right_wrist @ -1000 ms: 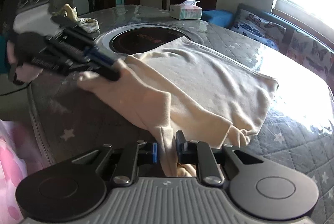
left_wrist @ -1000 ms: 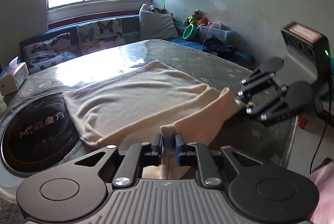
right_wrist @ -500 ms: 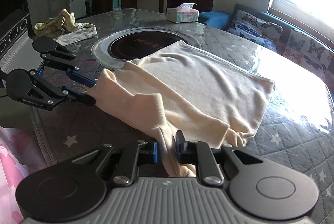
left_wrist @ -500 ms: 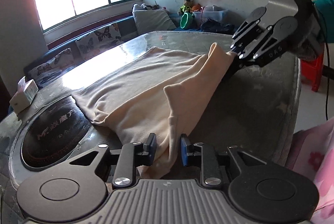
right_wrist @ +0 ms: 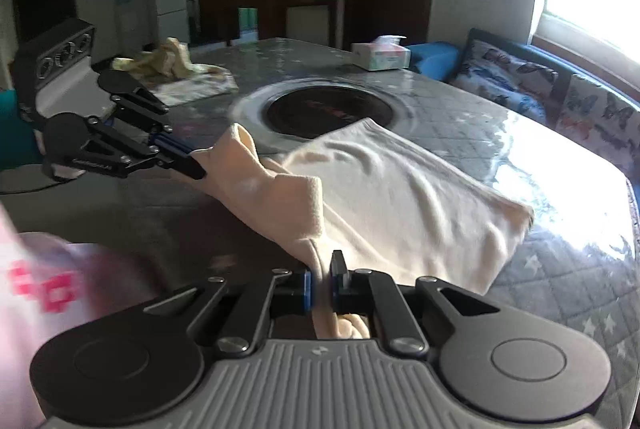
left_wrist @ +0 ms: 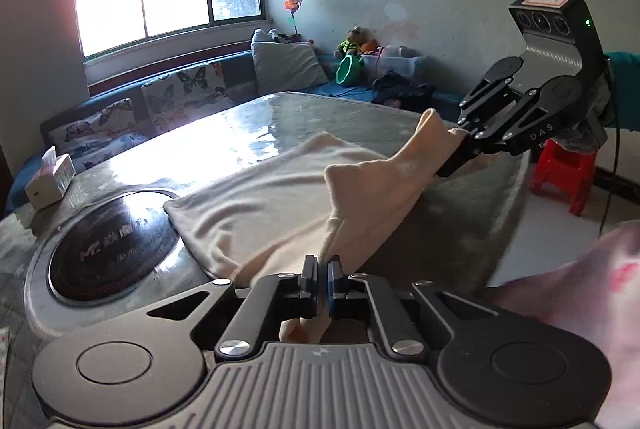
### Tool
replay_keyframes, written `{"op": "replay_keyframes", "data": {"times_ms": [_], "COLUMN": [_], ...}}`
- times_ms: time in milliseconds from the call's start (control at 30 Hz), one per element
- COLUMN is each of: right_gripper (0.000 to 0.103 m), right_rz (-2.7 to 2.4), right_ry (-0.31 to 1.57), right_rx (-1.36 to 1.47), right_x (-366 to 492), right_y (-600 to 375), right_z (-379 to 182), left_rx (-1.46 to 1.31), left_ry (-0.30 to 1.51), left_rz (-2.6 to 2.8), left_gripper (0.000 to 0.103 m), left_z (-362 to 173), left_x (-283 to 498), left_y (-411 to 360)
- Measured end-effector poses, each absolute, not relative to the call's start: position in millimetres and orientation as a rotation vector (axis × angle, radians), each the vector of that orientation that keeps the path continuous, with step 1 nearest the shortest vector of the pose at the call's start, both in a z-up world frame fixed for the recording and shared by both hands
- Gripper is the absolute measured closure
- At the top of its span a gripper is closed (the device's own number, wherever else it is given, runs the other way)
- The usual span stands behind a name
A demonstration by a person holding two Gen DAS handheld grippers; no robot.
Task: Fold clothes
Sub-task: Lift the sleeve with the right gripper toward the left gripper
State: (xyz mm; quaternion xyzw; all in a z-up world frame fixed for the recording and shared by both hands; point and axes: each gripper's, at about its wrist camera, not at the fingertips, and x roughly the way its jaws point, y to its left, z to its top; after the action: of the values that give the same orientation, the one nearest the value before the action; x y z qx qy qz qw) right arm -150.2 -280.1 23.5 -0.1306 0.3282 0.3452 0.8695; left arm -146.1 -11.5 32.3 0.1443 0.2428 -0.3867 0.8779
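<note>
Both grippers have lifted since the earlier frame, raising the near edge of the cream garment [left_wrist: 280, 197] off the table [left_wrist: 248, 125]. From the left wrist, the left gripper [left_wrist: 323, 271] at 6 o'clock has its fingers pressed together, pinching a fold of the cloth, while the right gripper [left_wrist: 454, 165] at 3 o'clock pinches the other raised corner. Between them the fabric hangs taut. Its far part lies flat on the tabletop, one edge touching the round black hob [left_wrist: 108, 249] at 9 o'clock. A tissue box [right_wrist: 380, 56] sits at 12 o'clock in the right wrist view.
</note>
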Motion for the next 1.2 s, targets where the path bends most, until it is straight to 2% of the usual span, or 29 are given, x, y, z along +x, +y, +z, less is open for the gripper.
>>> {"op": "replay_keyframes", "data": {"times_ms": [233, 600, 767, 1000, 1200], "right_gripper": [0.097, 0.098, 0.098, 0.097, 0.085], "right_rz": [0.756, 0.65, 0.591, 0.452, 0.392], "right_ry": [0.73, 0.71, 0.74, 0.774, 0.767], "right_rx": [-0.261, -0.187, -0.166, -0.123, -0.083], "right_x": [-180, -101, -54, -4, 3], "right_y": [-281, -302, -312, -317, -320], "right_z": [50, 58, 42, -12, -42], "left_rx": [0.277, 0.343, 0.356, 0.334, 0.34], "left_ry": [0.516, 0.472, 0.514, 0.591, 0.61], "left_rz": [-0.803, -0.805, -0.793, -0.708, -0.656], "left_gripper": [0.098, 0.098, 0.098, 0.098, 0.095], "left_z": [52, 65, 46, -6, -20], "left_x": [-165, -64, -6, 51, 60], "left_y": [-6, -41, -63, -88, -95]}}
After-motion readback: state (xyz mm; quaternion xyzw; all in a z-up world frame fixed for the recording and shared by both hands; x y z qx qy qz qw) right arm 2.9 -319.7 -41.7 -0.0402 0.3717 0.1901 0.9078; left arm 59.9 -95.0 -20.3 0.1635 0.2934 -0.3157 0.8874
